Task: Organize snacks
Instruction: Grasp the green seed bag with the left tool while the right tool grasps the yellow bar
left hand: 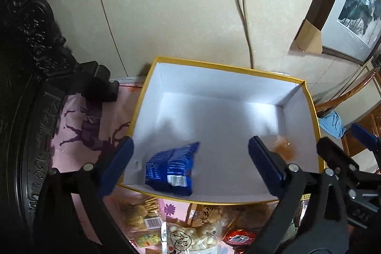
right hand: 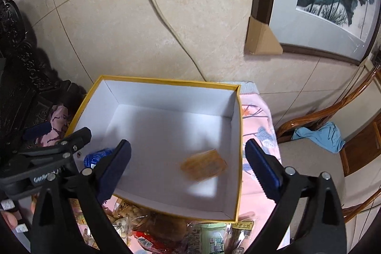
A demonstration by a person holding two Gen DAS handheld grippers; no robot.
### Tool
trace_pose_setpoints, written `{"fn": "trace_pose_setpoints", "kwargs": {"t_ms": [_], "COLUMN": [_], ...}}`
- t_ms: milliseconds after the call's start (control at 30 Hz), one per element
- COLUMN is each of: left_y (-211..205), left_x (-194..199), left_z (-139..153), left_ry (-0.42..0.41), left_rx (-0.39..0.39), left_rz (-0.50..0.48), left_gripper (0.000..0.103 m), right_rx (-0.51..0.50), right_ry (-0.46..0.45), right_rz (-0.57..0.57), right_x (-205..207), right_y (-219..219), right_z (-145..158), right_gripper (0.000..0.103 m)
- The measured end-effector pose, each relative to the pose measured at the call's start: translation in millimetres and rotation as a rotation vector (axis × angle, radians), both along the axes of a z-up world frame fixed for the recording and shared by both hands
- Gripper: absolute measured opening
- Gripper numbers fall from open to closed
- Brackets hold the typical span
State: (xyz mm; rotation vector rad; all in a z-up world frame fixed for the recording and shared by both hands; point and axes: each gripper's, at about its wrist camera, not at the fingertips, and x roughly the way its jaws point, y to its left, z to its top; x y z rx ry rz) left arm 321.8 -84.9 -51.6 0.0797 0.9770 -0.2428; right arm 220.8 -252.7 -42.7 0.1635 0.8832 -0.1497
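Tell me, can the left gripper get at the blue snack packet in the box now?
Probably yes. The left gripper is open, right above the blue snack packet, which lies alone in its corner of the open yellow-rimmed box.

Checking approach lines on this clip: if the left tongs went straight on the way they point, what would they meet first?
Probably the blue snack packet in the yellow-rimmed box, lying between the open left tongs. It looks blurred, so its depth is unclear; otherwise, the box's white floor.
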Motion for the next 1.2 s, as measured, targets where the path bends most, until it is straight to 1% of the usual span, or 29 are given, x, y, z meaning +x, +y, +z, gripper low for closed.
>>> {"fn": "trace_pose_setpoints", "kwargs": {"t_ms": [133, 233, 333, 433, 533, 600, 633, 667, 733, 800, 833, 867, 900, 967, 1033, 1100, 1133, 1200], "left_y": [0.9, 4.1, 13.0, 28.6, 54.3, 70.7, 82.6, 92.1, 113.5, 127.0, 132.9, 137.5, 144.0, 152.8, 162.6, 170.7, 172.6, 175.5], "left_x": [-6.6, -19.8, -41.0, -65.0, -99.1, -121.5, -138.9, -151.8, -183.2, -210.4, -225.1, -236.6, -250.3, -265.7, -278.1, -286.2, -288.8, -296.5], "left_z": [4.1, 9.5, 14.7, 17.6, 13.6, 5.8, -2.2, -8.8, -26.6, -44.4, -55.0, -63.6, -74.8, -87.4, -99.1, -106.8, -108.3, -111.0], "left_ry": [0.006, 0.000, -0.009, -0.011, -0.021, -0.010, 0.002, 0.011, 0.044, 0.085, 0.112, 0.134, 0.165, 0.199, 0.243, 0.279, 0.285, 0.287], "left_rx": [0.002, 0.001, -0.001, -0.012, -0.011, -0.015, -0.015, -0.016, -0.013, 0.002, 0.019, 0.038, 0.062, 0.079, 0.072, 0.051, 0.047, 0.051], "left_rz": [-0.003, -0.012, -0.004, 0.020, 0.066, 0.089, 0.110, 0.126, 0.160, 0.176, 0.177, 0.177, 0.177, 0.187, 0.211, 0.234, 0.238, 0.246], "left_gripper": [0.099, 0.099, 0.099, 0.099, 0.099, 0.100, 0.100, 0.100, 0.100, 0.100, 0.100, 0.100, 0.100, 0.100, 0.100, 0.100, 0.100, 0.100], "right_rx": [0.014, 0.012, 0.023, 0.041, 0.086, 0.145, 0.166, 0.190, 0.221, 0.262, 0.274, 0.293, 0.294, 0.287, 0.279, 0.256, 0.231, 0.157], "right_ry": [0.013, 0.027, 0.064, 0.123, 0.195, 0.257, 0.286, 0.316, 0.346, 0.342, 0.337, 0.343, 0.357, 0.394, 0.411, 0.389, 0.383, 0.393], "right_rz": [0.017, 0.042, 0.057, 0.063, 0.054, 0.065, 0.077, 0.100, 0.163, 0.264, 0.289, 0.323, 0.330, 0.326, 0.306, 0.309, 0.311, 0.304], "right_x": [-14.4, -37.8, -68.1, -102.4, -139.7, -166.3, -176.7, -189.9, -206.6, -221.6, -224.1, -225.6, -224.2, -220.8, -218.2, -215.4, -213.6, -212.5], "right_y": [-0.4, -4.1, -11.4, -17.6, -21.7, -18.1, -13.9, -4.5, 16.5, 45.3, 51.7, 63.3, 67.7, 74.3, 77.3, 82.5, 85.1, 91.4], "right_z": [2.9, 0.8, -9.9, -29.5, -54.1, -74.7, -84.1, -95.0, -109.0, -122.6, -126.3, -135.2, -140.4, -156.7, -170.2, -174.7, -176.9, -181.7], "right_gripper": [0.097, 0.097, 0.097, 0.097, 0.097, 0.097, 0.097, 0.097, 0.097, 0.092, 0.086, 0.083, 0.082, 0.077, 0.075, 0.072, 0.067, 0.051]}}
